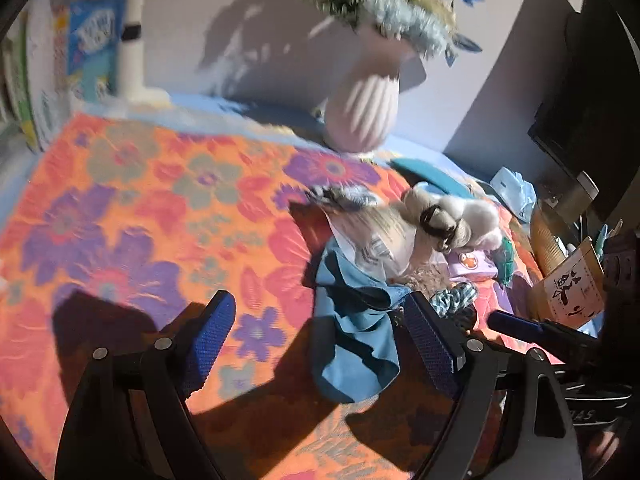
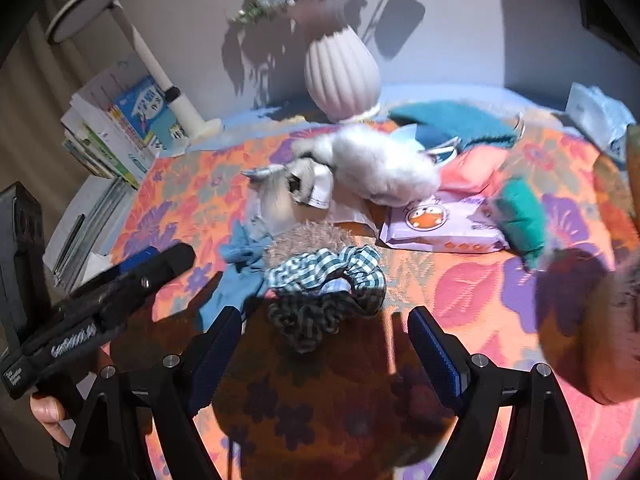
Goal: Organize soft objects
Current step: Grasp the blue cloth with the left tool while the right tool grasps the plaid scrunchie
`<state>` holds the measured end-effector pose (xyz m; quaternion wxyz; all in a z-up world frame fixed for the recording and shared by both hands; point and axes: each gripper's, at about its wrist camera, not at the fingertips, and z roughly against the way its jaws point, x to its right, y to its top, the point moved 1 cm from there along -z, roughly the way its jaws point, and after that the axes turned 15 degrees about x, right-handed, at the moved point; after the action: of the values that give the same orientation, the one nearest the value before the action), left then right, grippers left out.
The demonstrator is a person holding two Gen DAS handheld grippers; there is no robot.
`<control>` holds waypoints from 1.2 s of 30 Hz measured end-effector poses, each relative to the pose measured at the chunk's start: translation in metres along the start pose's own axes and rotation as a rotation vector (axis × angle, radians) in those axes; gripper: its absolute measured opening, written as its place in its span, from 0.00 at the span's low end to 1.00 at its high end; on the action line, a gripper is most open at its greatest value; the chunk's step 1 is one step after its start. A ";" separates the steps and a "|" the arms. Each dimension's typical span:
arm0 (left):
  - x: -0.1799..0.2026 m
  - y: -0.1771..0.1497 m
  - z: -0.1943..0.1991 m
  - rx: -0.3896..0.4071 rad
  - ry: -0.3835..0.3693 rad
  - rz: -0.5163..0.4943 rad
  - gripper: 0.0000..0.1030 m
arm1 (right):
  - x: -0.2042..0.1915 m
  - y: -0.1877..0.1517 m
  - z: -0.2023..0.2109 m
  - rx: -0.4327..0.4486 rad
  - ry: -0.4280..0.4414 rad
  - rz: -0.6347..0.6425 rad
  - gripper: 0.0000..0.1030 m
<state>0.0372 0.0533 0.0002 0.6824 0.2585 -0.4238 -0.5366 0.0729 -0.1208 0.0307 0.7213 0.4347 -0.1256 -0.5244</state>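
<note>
**Now, two open grippers close in on a heap of soft things**

Seen from the left wrist, the left gripper (image 1: pixel 320 344) hangs with its jaws wide apart and nothing between the pads, just above a crumpled blue cloth (image 1: pixel 356 332) on the flowered orange tablecloth (image 1: pixel 140 200). Beyond the cloth lies a white plush toy (image 1: pixel 452 216). A ribbed pale vase (image 1: pixel 364 108) of flowers stands at the back against the wall, with books (image 1: pixel 92 40) at the far left.

Seen from the right wrist, the right gripper (image 2: pixel 326 352) is likewise spread and empty, aimed at a checked scrunchie (image 2: pixel 332 284) lying just ahead of its fingertips. The scrunchie sits beside the blue cloth, with a lilac wipes packet (image 2: pixel 440 224) and a green beanbag-like piece (image 2: pixel 520 220) to its right. The picture is blurred, so finer detail is uncertain. A good pick probably means lowering the pads to either side of one bunched fold and closing gently, so that neighbouring items are not dragged along. Strong sunlight throws hard shadows across the cloth.
</note>
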 end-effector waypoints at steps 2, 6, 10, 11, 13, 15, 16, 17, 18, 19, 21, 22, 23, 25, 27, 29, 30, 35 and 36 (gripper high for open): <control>0.000 -0.002 -0.009 -0.020 -0.015 0.014 0.83 | 0.002 0.000 -0.007 0.006 -0.018 0.011 0.81; 0.003 -0.006 -0.024 -0.047 -0.031 0.037 0.83 | 0.002 -0.003 -0.017 -0.003 -0.018 0.005 0.81; 0.005 -0.005 -0.030 -0.049 -0.032 0.031 0.83 | -0.009 -0.005 -0.022 0.016 -0.050 0.069 0.81; 0.005 -0.005 -0.032 -0.053 -0.033 0.032 0.83 | -0.010 -0.005 -0.024 0.018 -0.054 0.078 0.81; 0.006 -0.006 -0.034 -0.053 -0.033 0.024 0.83 | -0.012 -0.005 -0.025 0.025 -0.071 0.096 0.70; 0.006 -0.006 -0.033 -0.052 -0.038 0.025 0.83 | -0.014 -0.006 -0.024 0.030 -0.050 0.099 0.54; 0.005 -0.007 -0.033 -0.051 -0.040 0.029 0.83 | -0.015 -0.007 -0.021 0.037 -0.034 0.101 0.43; 0.004 -0.007 -0.031 -0.048 -0.047 0.035 0.83 | -0.015 -0.009 -0.018 0.039 -0.027 0.101 0.36; 0.004 -0.007 -0.030 -0.047 -0.052 0.039 0.83 | -0.016 -0.011 -0.015 0.045 -0.029 0.106 0.35; 0.003 -0.008 -0.029 -0.043 -0.058 0.045 0.83 | -0.014 -0.013 -0.010 0.054 -0.030 0.105 0.31; 0.003 -0.008 -0.028 -0.040 -0.066 0.049 0.83 | -0.010 -0.015 0.000 0.072 -0.021 0.090 0.24; 0.004 -0.008 -0.028 -0.042 -0.067 0.045 0.83 | -0.008 -0.017 0.005 0.083 -0.022 0.086 0.21; 0.006 -0.009 -0.027 -0.043 -0.065 0.036 0.83 | -0.006 -0.019 0.010 0.090 -0.028 0.084 0.21; 0.011 -0.010 -0.028 -0.048 -0.061 0.018 0.83 | 0.002 -0.021 0.017 0.097 -0.047 0.078 0.21; 0.017 -0.010 -0.029 -0.062 -0.067 0.001 0.83 | 0.010 -0.022 0.023 0.105 -0.063 0.057 0.21; 0.021 -0.010 -0.032 -0.063 -0.052 -0.012 0.83 | 0.020 -0.022 0.025 0.104 -0.048 0.013 0.21; 0.024 -0.009 -0.035 -0.062 -0.026 -0.025 0.83 | 0.023 -0.022 0.024 0.098 -0.033 -0.006 0.21; 0.032 -0.010 -0.041 -0.063 -0.023 -0.078 0.35 | 0.019 -0.023 0.022 0.080 -0.019 0.002 0.24; 0.032 -0.010 -0.040 -0.057 -0.029 -0.084 0.29 | 0.017 -0.023 0.021 0.077 -0.020 0.006 0.27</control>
<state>0.0682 0.0156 -0.0187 0.6601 0.2486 -0.4070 -0.5804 0.0517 -0.1481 0.0210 0.7045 0.4564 -0.1540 -0.5212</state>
